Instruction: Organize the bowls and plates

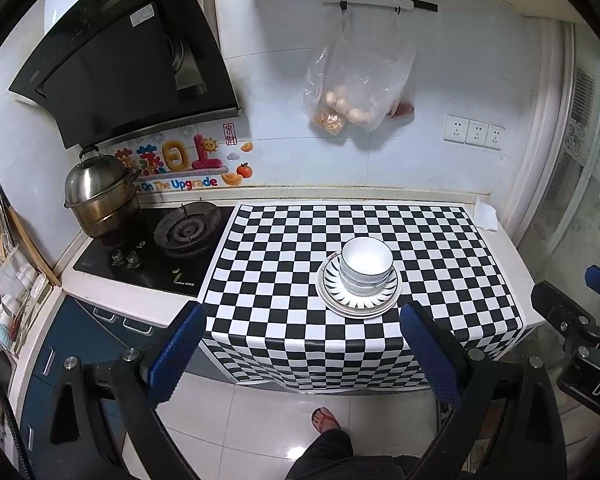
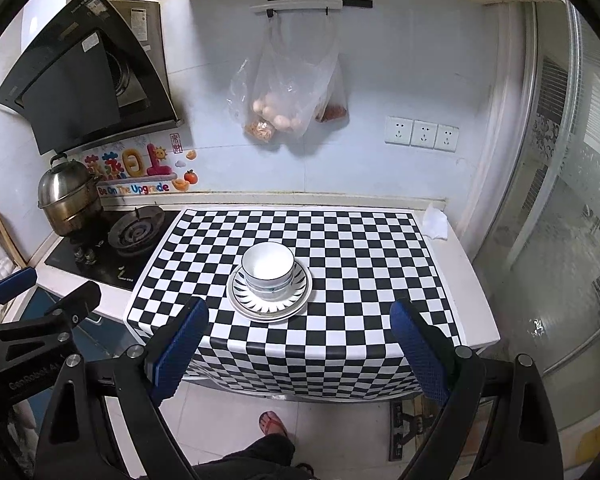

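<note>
Stack: looks pretty much sorted already tbh. The bowls (image 1: 366,266) sit nested one inside another on top of the plates (image 1: 358,298), all in 1 pile.
Bowl count: at least 2, maybe 3, can't say for sure from the rims.
Plate count: a striped one on a plain white one, possibly more under that.
Where: on the checkered cloth (image 1: 440,248) over the tabletop, about mid-width and a bit toward the front edge.
Left gripper (image 1: 306,354): jaws wide apart, holding nothing, hanging out in front of the tabletop's front edge, well apart from the pile.
Right gripper (image 2: 300,350): same deal, spread wide and empty, off the front edge.
Loose dishes: none that I can spot anywhere else on the cloth.
Progress: I'd call it done or basically done.
Left to do: nothing obvious, unless the pile is meant to go somewhere else.
</note>
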Tool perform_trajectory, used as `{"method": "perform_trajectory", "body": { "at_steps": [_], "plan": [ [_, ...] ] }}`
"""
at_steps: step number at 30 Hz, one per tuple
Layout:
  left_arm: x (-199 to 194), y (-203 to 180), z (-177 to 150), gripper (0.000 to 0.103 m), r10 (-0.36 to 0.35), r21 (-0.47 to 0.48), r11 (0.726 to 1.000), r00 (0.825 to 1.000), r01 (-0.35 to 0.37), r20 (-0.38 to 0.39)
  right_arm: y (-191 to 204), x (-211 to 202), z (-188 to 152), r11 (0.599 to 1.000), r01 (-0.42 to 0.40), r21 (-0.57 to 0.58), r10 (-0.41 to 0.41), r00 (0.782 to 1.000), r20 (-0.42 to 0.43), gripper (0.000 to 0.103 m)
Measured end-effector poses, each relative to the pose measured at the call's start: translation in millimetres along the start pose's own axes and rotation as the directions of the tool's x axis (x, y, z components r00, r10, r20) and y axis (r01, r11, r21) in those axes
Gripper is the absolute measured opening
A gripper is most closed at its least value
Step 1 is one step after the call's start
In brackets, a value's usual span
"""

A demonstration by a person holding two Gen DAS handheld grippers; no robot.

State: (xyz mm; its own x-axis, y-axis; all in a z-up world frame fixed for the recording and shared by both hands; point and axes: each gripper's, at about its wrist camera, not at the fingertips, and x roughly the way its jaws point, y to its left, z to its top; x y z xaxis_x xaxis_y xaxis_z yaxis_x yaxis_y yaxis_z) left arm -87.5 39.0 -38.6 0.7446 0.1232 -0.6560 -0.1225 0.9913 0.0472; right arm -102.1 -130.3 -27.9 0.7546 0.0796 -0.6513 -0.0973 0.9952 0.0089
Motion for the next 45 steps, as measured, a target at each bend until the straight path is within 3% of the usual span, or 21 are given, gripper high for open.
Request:
{"method": "perform_trajectory", "body": {
  "at_steps": [45],
  "plan": [
    [3.6,-4.3,10.9,0.099,0.005,0.010,1.000,1.000,-0.005,0.011,-11.8,2.0,-2.8,1.000,0.017,0.017,-0.017,1.000,0.004,0.094]
  ]
}}
